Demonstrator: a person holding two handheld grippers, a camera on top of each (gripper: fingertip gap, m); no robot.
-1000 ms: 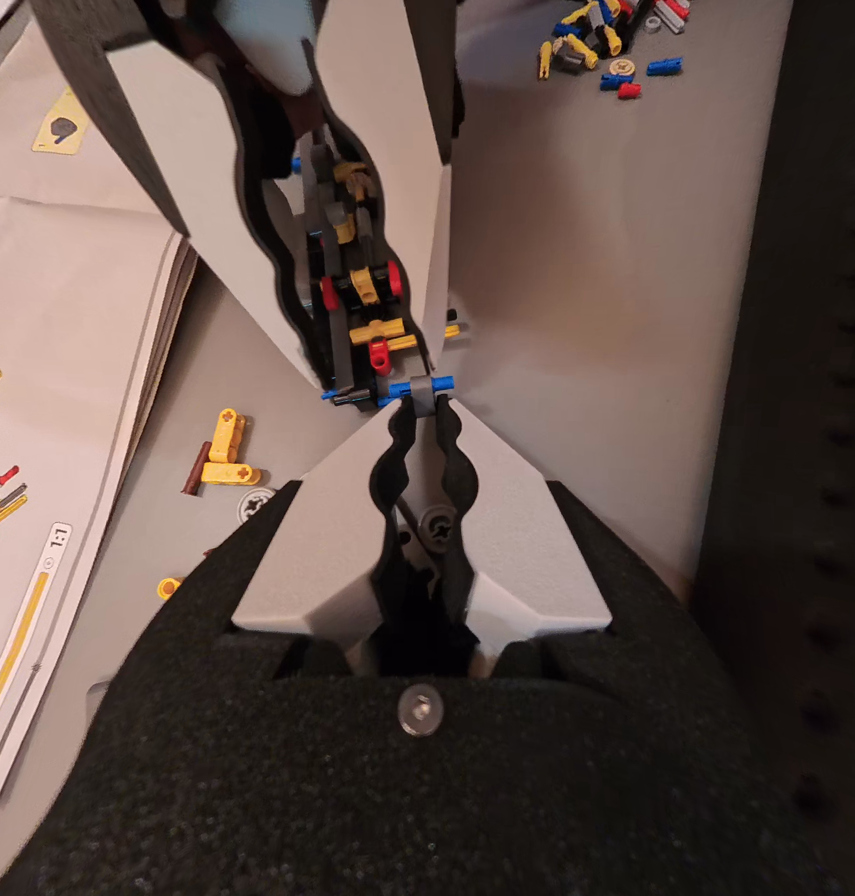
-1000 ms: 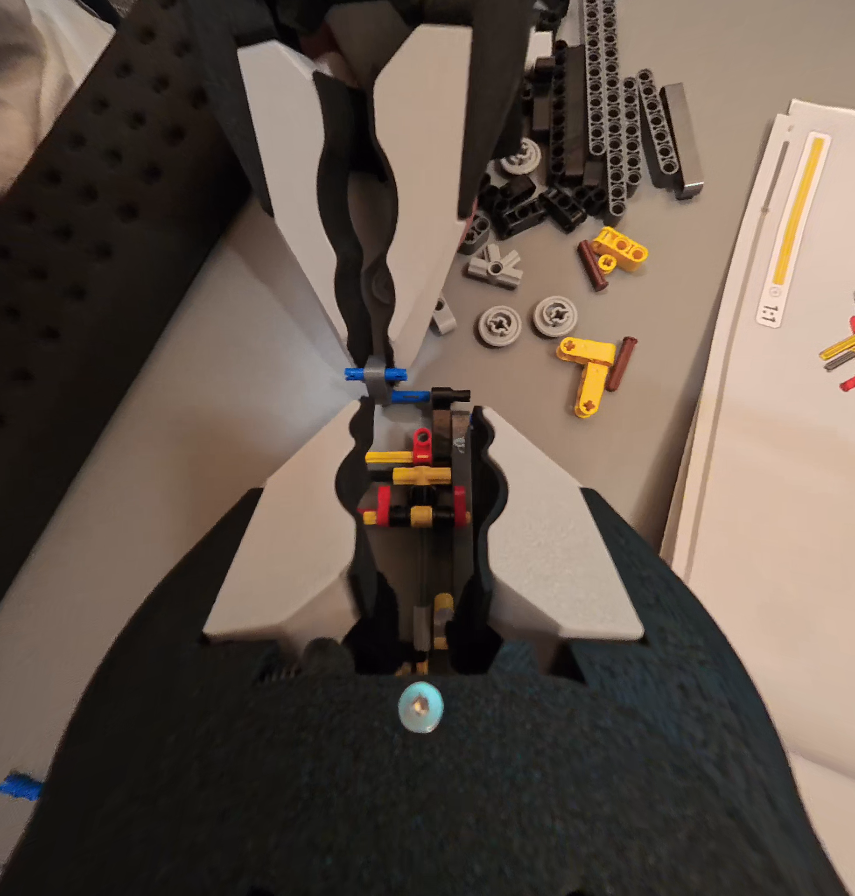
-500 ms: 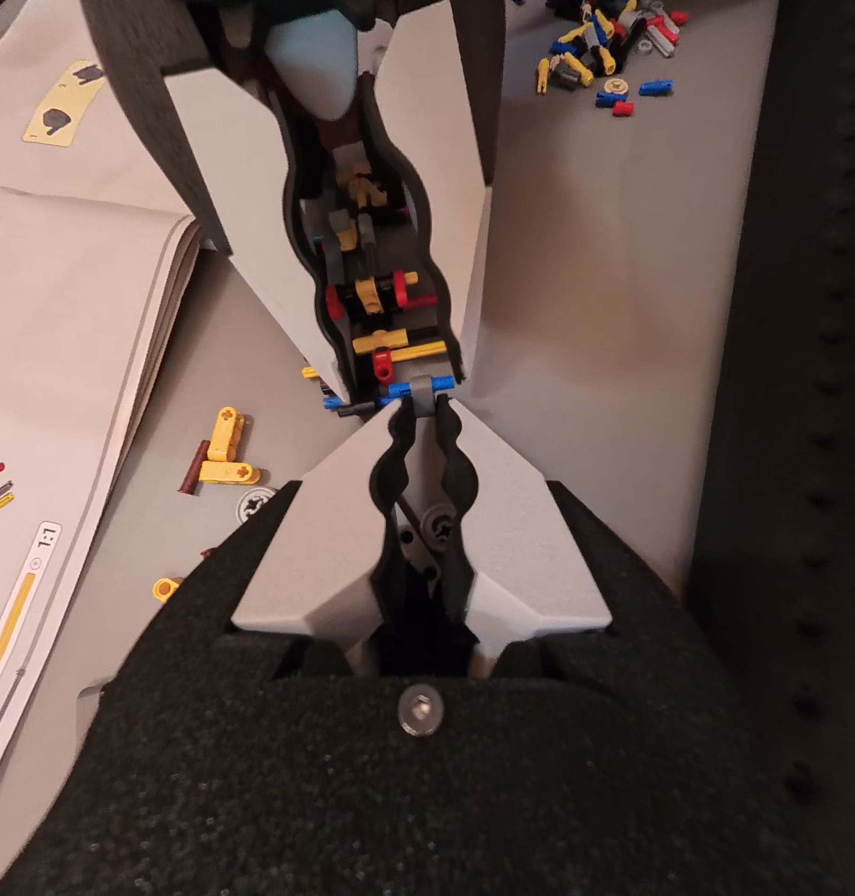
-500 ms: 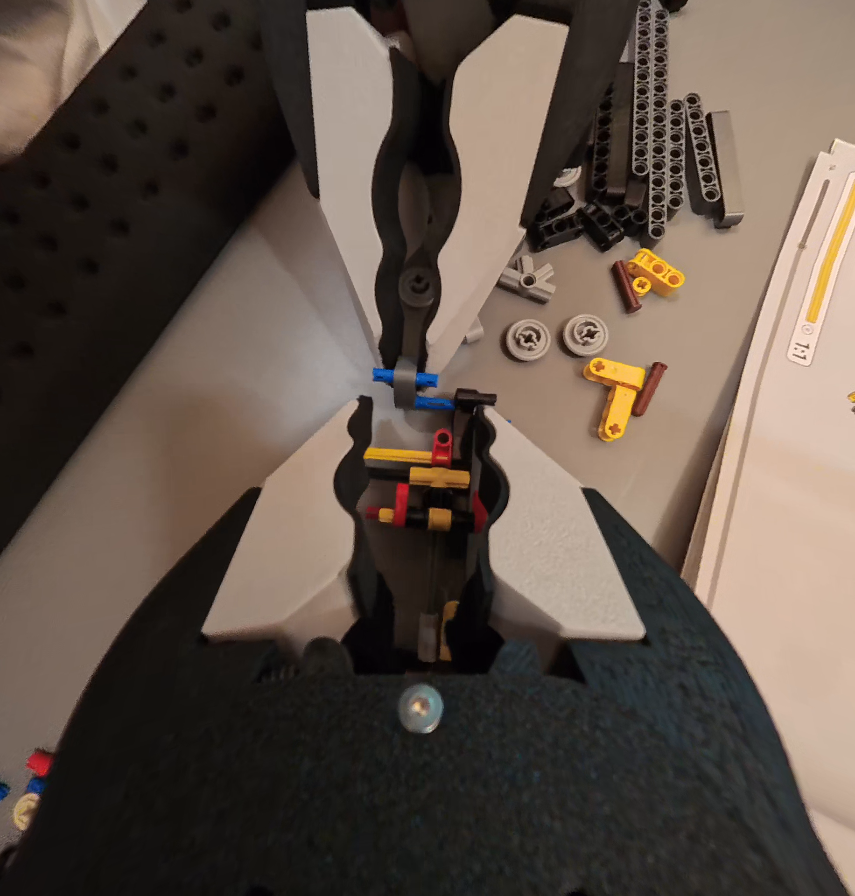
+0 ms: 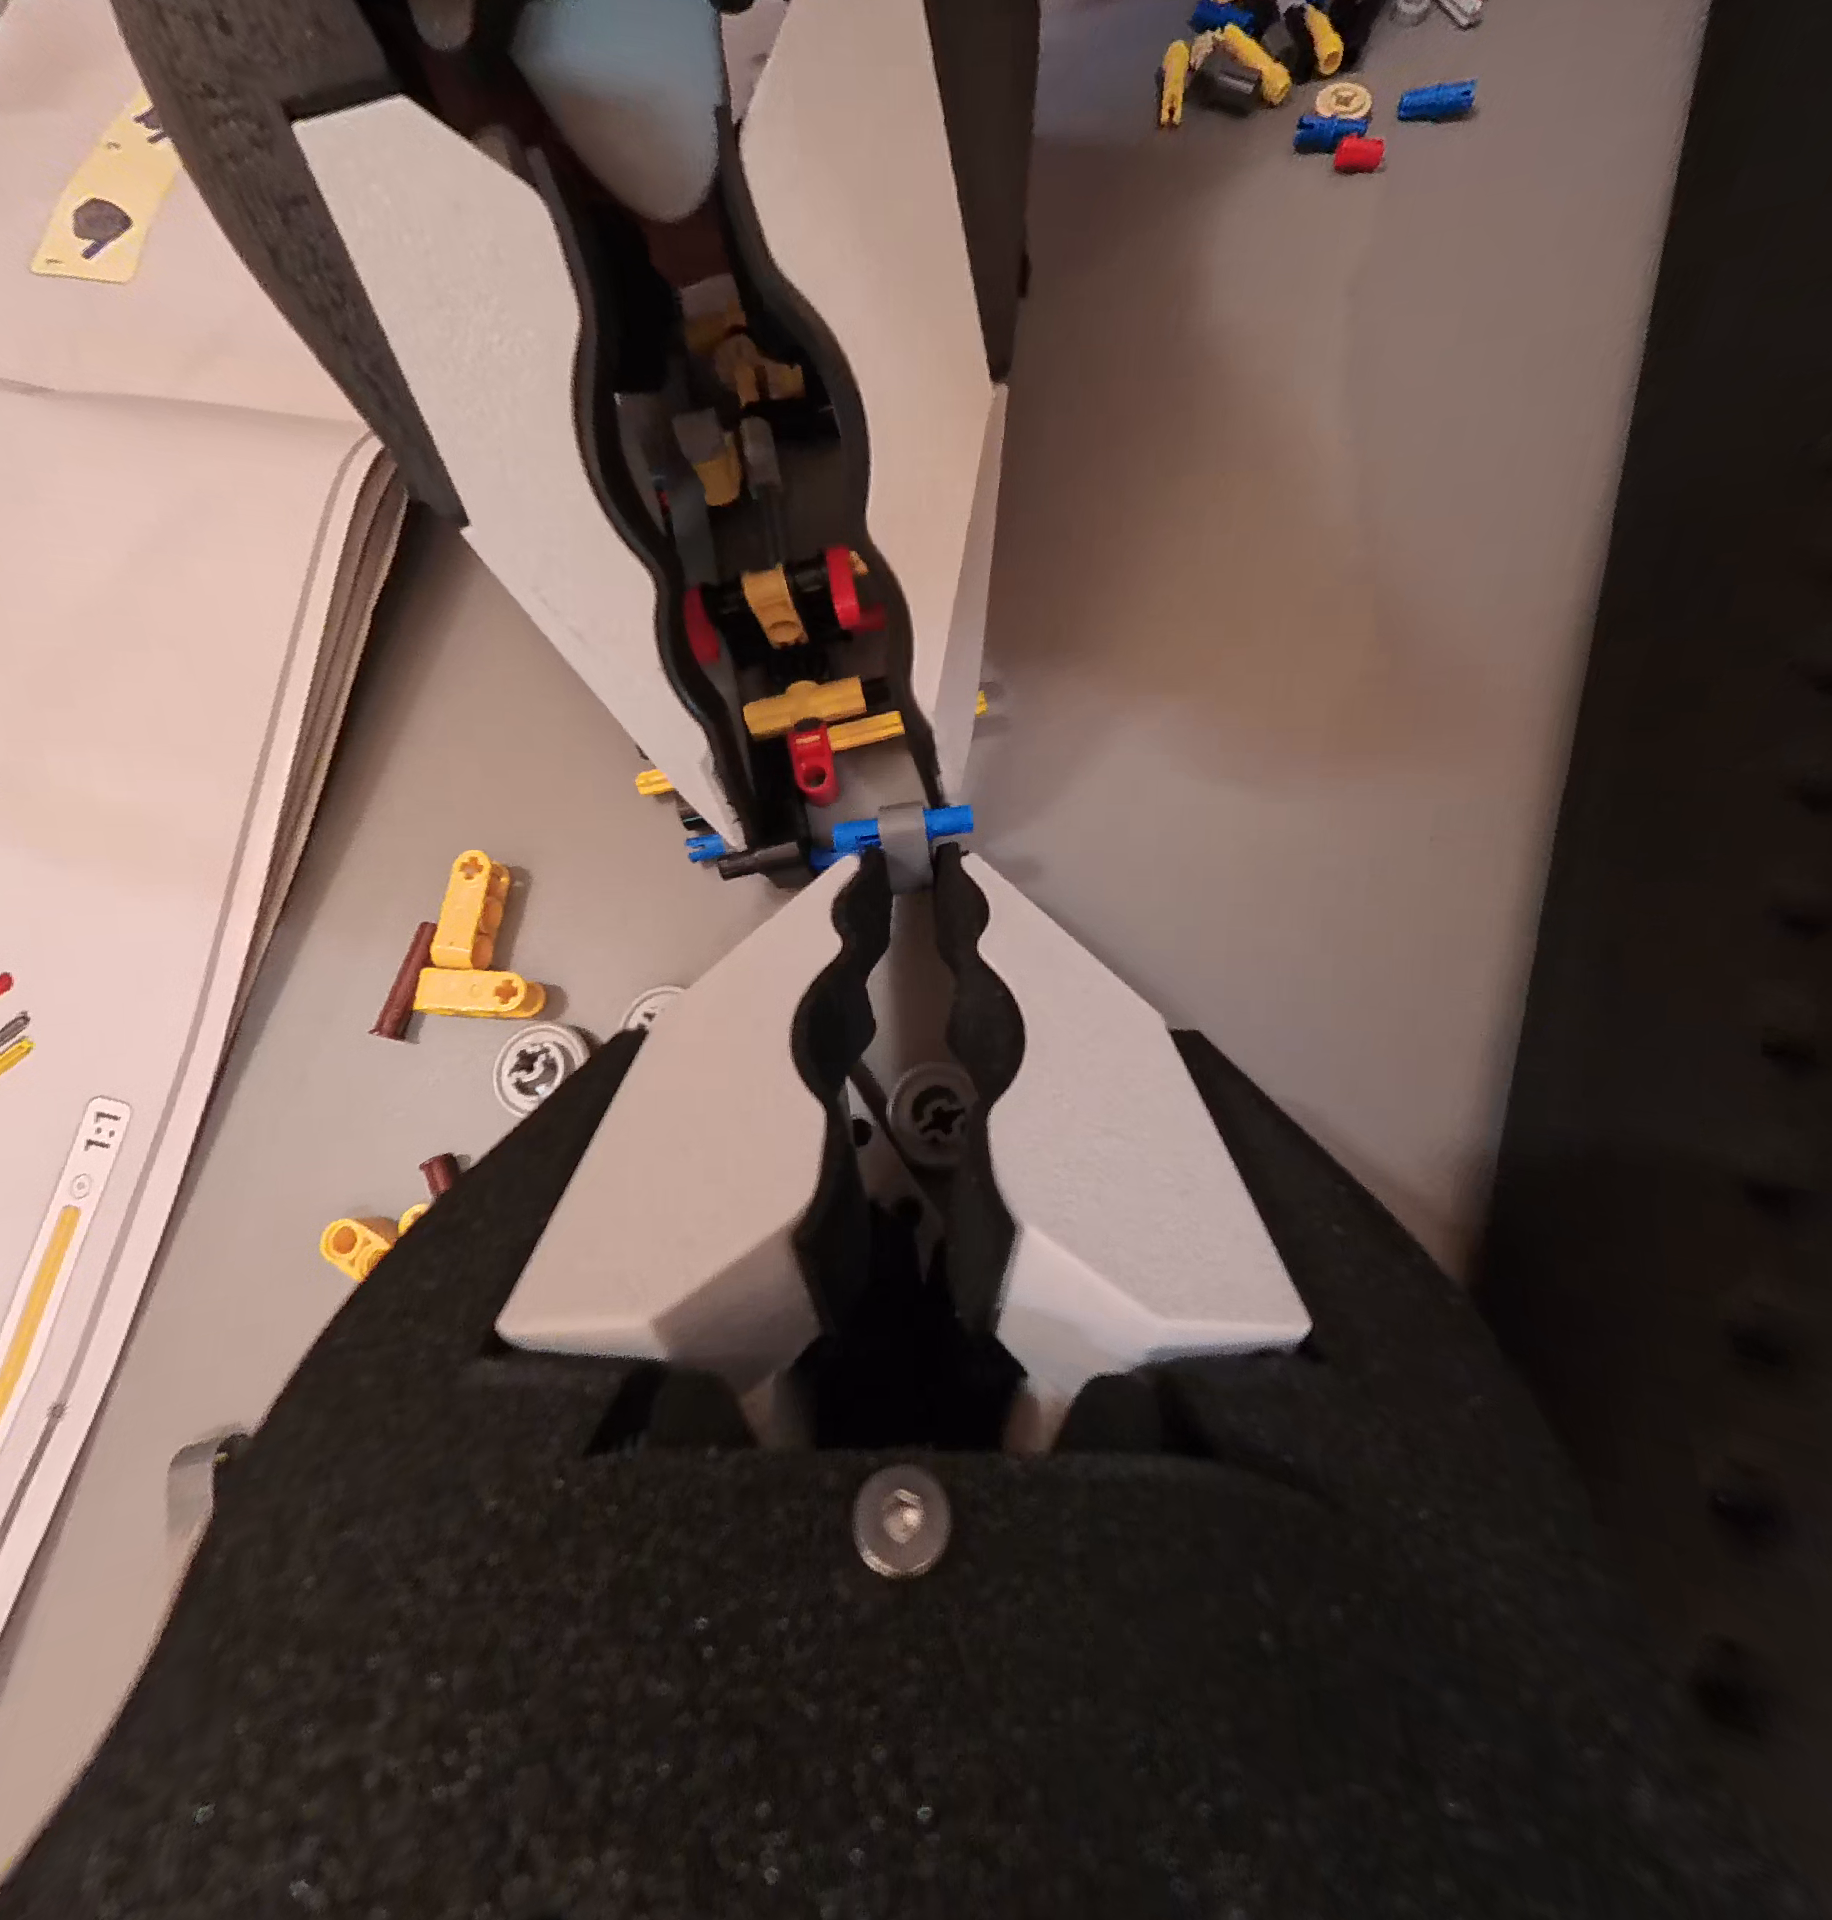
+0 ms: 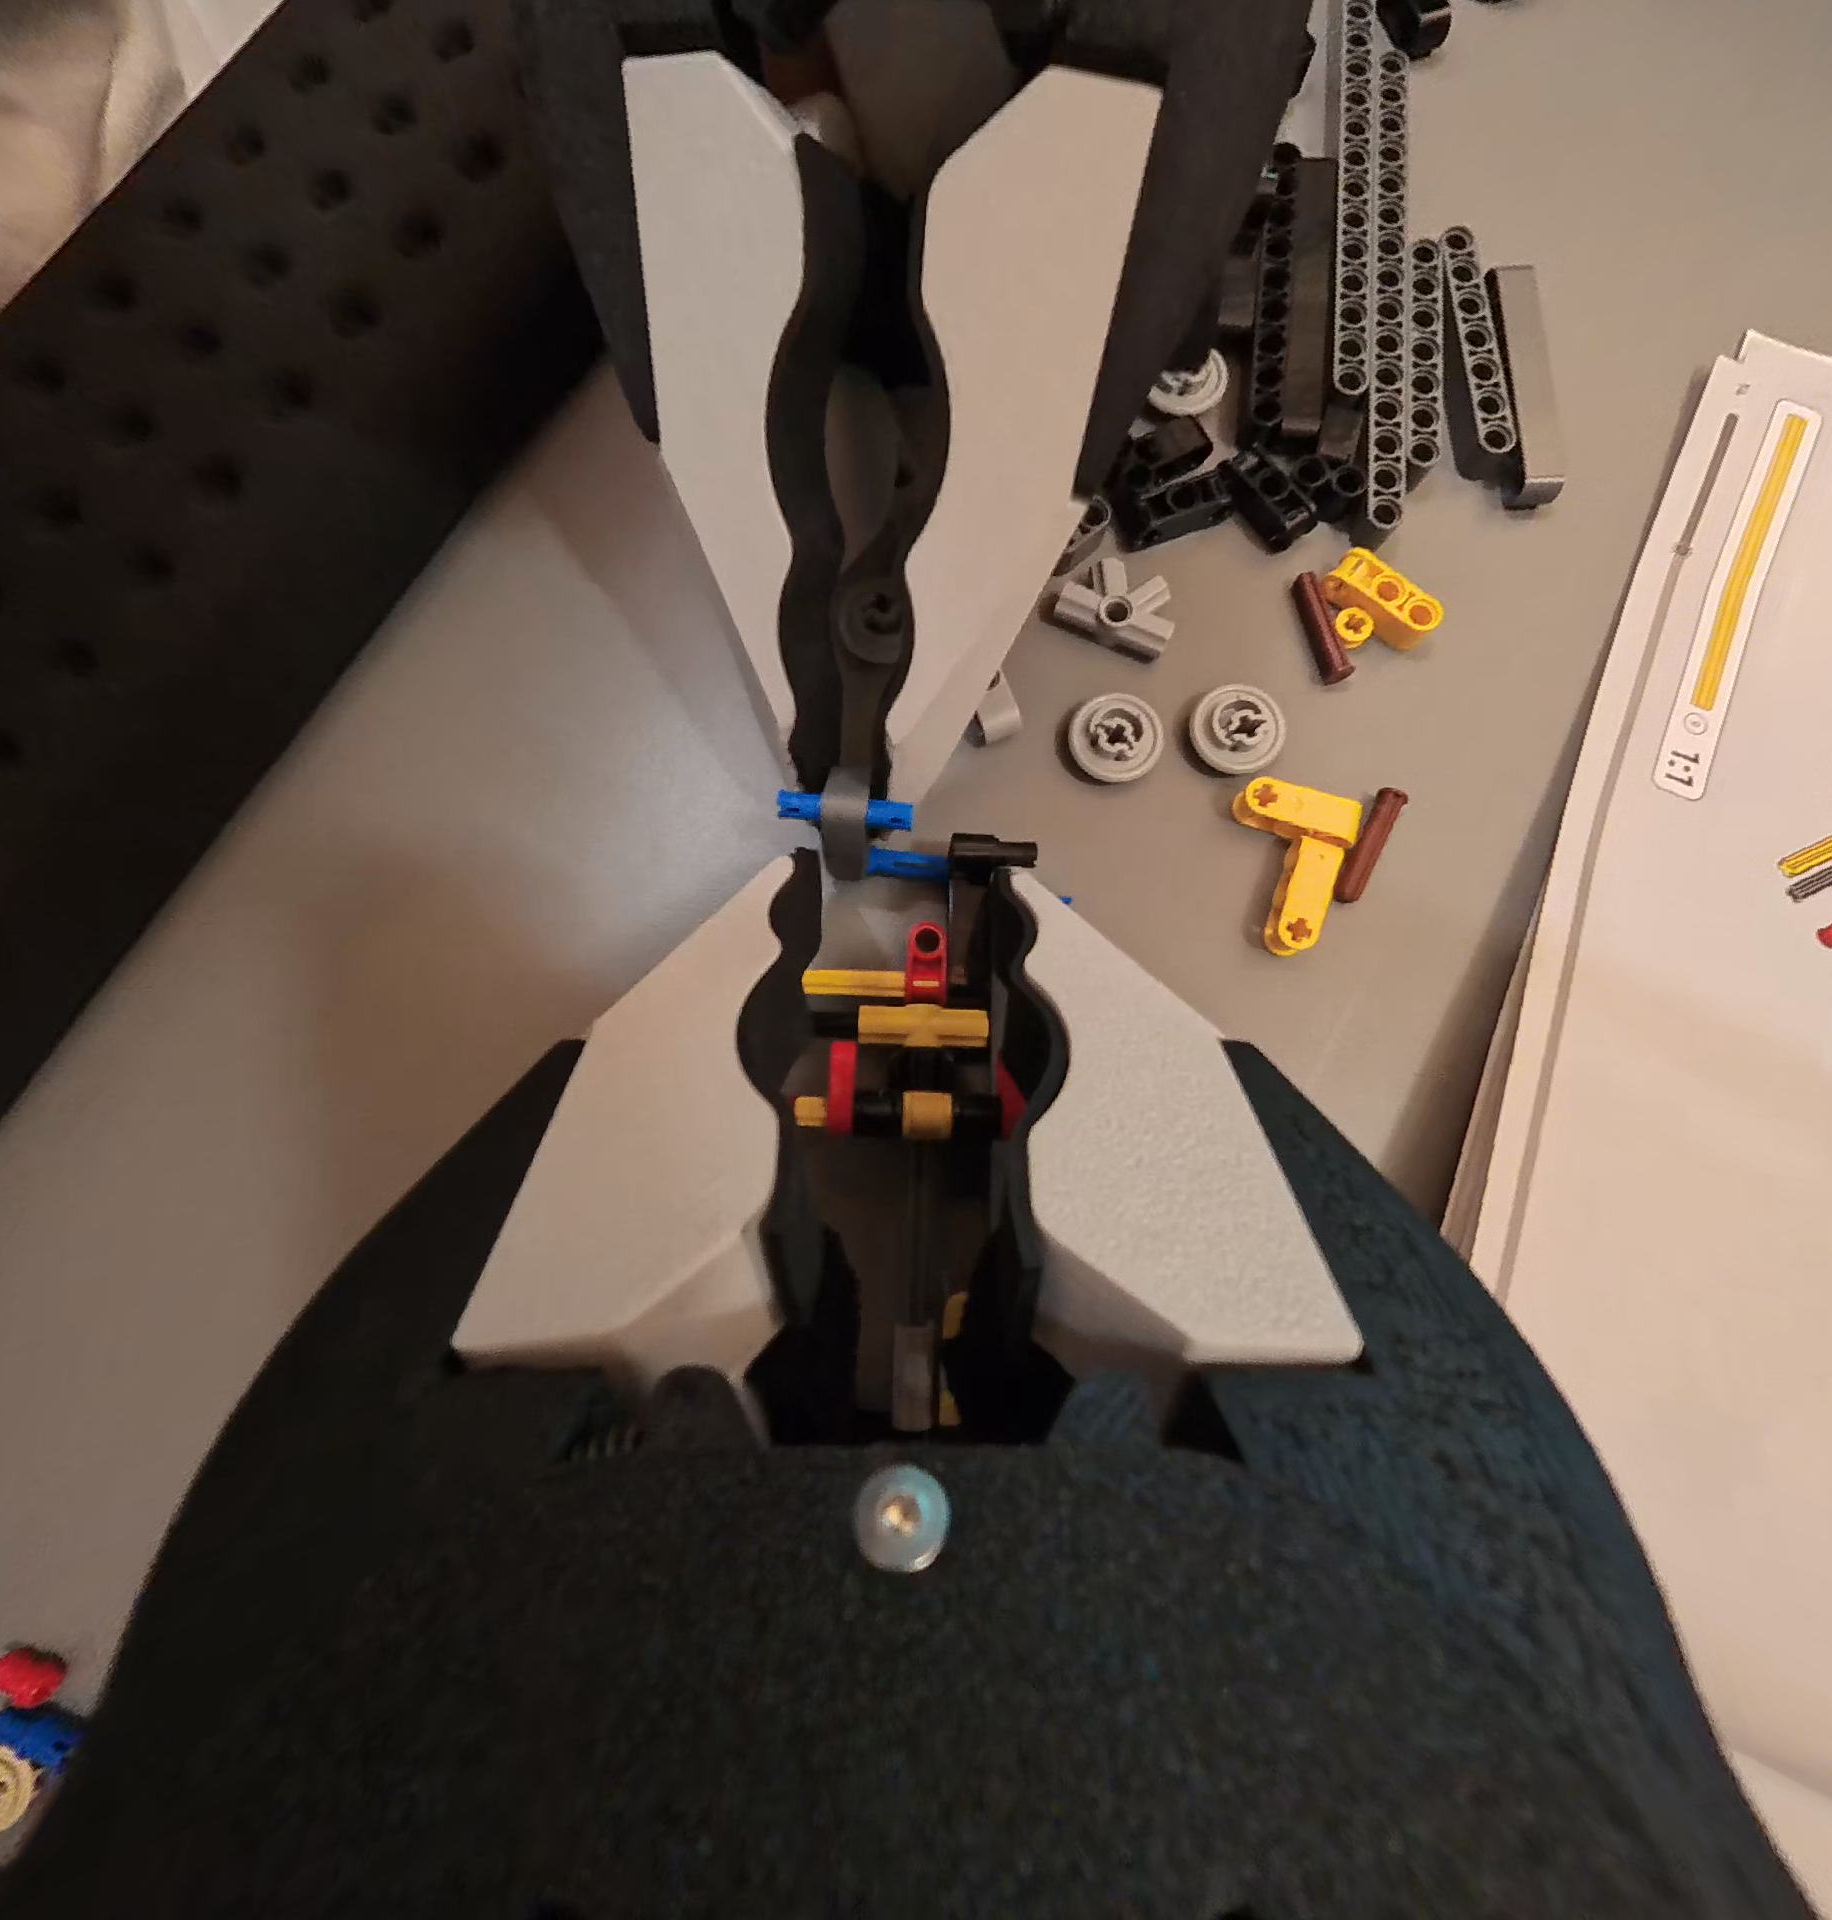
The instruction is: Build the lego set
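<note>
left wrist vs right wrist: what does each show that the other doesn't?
Left wrist only: the full pile of small pins on the table's far side.

Right wrist only: grey and black beams and a grey hub.

Both: left tool shut on a grey link with blue pins, right tool shut on the assembly, manual.

Dim warm indoor light, soft shadows, wide-angle stretch at edges, slight blur up close.
</note>
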